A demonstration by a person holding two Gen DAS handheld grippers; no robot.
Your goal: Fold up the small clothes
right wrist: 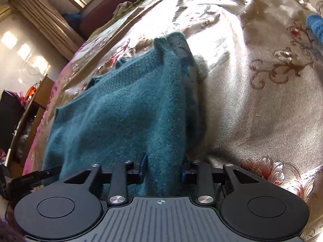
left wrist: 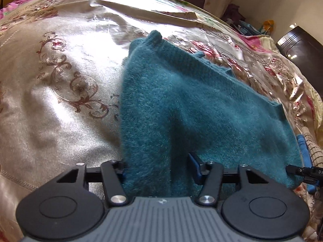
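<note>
On my left wrist camera, the left gripper (left wrist: 159, 168) has its two blue-padded fingers (left wrist: 195, 166) pressed into a bunched ridge of a teal fuzzy knit sweater (left wrist: 181, 104), so it is clamped on that fabric. From the grip the sweater fans away and to the right, and its far end is a small raised fold. It lies on a satin bedspread (left wrist: 60, 80), champagne-coloured with brown scrollwork and pink flowers, towards the bed's right side in this view. Near the right edge of the bed I see a blue knitted piece (left wrist: 302, 147) beside something checked, and the black tip of the other tool (left wrist: 300, 171) pokes in just below it. Beyond the bed stands a dark cabinet (left wrist: 298, 48).

On my right wrist camera, the right gripper (right wrist: 163, 170) likewise pinches a ridge of the sweater (right wrist: 121, 111) between its blue pads (right wrist: 143, 166); the cloth fills the gap, so it is clamped too. Here the sweater spreads away and to the left, towards the bed's left edge. Bare bedspread (right wrist: 252, 111) lies to the right. A blue knit scrap (right wrist: 316, 26) sits at the upper right. Curtains (right wrist: 46, 20) hang under a window beyond the bed's far left corner.
</note>
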